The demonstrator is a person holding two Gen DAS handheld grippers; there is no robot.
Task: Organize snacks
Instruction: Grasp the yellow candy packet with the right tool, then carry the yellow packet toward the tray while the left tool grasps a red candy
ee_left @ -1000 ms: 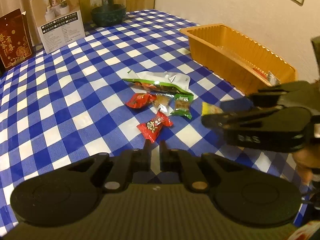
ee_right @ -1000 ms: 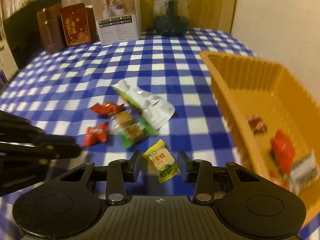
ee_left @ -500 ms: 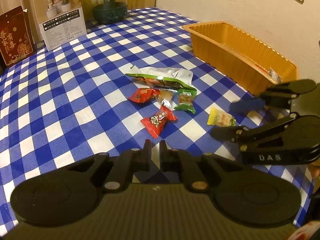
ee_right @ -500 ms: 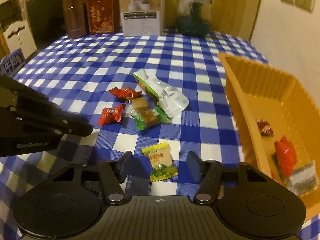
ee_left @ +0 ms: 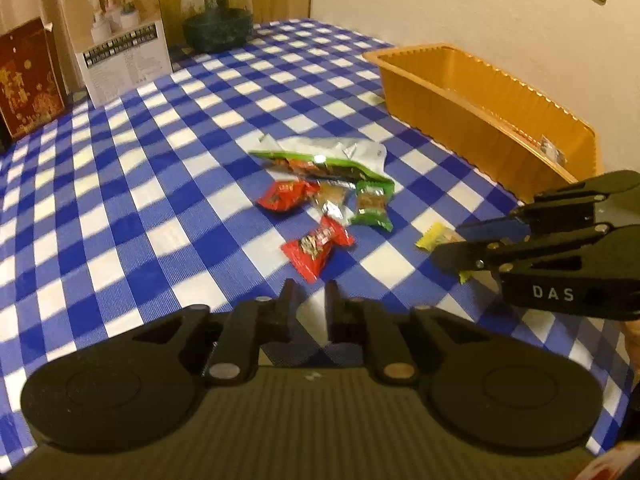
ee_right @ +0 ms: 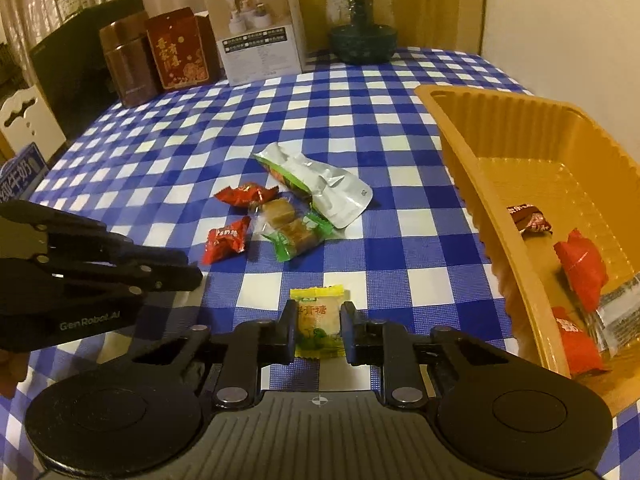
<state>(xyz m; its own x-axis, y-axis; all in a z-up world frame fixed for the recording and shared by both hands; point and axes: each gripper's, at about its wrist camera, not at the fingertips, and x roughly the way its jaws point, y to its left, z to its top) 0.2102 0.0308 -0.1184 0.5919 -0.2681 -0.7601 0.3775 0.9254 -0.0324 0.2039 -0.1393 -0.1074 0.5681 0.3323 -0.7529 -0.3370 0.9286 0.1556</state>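
Covering the whole surface is a blue-and-white checked tablecloth point(ee_right: 360, 128). Sitting at the right of the frame is the orange tray point(ee_right: 460, 128), holding several wrapped snacks. The right gripper point(ee_right: 319, 330), bottom centre, has just been closing and is clamping the yellow candy point(ee_right: 318, 320). The left gripper point(ee_left: 311, 306) is standing slightly apart, gripping nothing, just below the red candy point(ee_left: 316, 250).

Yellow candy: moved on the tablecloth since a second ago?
No. The yellow candy lies on the same white square, same offset from the orange tray. The right gripper jaws just closed on it.
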